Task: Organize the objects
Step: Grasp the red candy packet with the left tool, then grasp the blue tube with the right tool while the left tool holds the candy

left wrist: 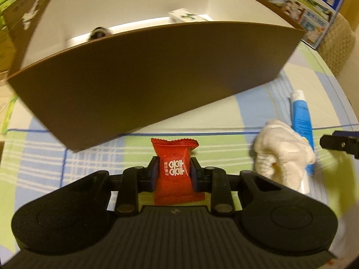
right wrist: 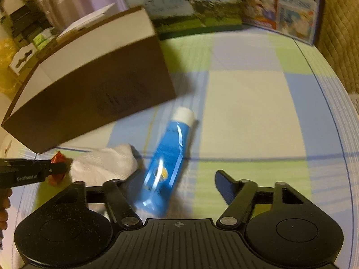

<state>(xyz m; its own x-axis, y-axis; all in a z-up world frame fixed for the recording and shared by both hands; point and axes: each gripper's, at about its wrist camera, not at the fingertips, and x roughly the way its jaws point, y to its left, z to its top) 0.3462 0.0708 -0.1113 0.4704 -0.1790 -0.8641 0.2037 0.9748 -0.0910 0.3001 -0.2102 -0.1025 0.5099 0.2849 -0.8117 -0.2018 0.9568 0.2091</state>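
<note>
My left gripper (left wrist: pixel 174 168) is shut on a red candy packet (left wrist: pixel 174 157) with white print, held just before the near wall of a brown cardboard box (left wrist: pixel 157 71) with a white inside. A small white and green carton (left wrist: pixel 188 15) and a dark object (left wrist: pixel 97 33) lie in the box. My right gripper (right wrist: pixel 177 186) is open above a blue tube (right wrist: pixel 168 157) with a white cap, which lies between its fingers. A white rolled cloth (right wrist: pixel 105 163) lies left of the tube. The left gripper (right wrist: pixel 53 170) with the red packet shows at the left edge of the right wrist view.
A checked green, blue and white cloth (right wrist: pixel 246 112) covers the table. A large printed carton (right wrist: pixel 202 2) stands at the back. The brown box (right wrist: pixel 94 85) is at the left. A woven beige seat (left wrist: pixel 338 42) is at the right. Boxes (left wrist: pixel 6 33) stand at the far left.
</note>
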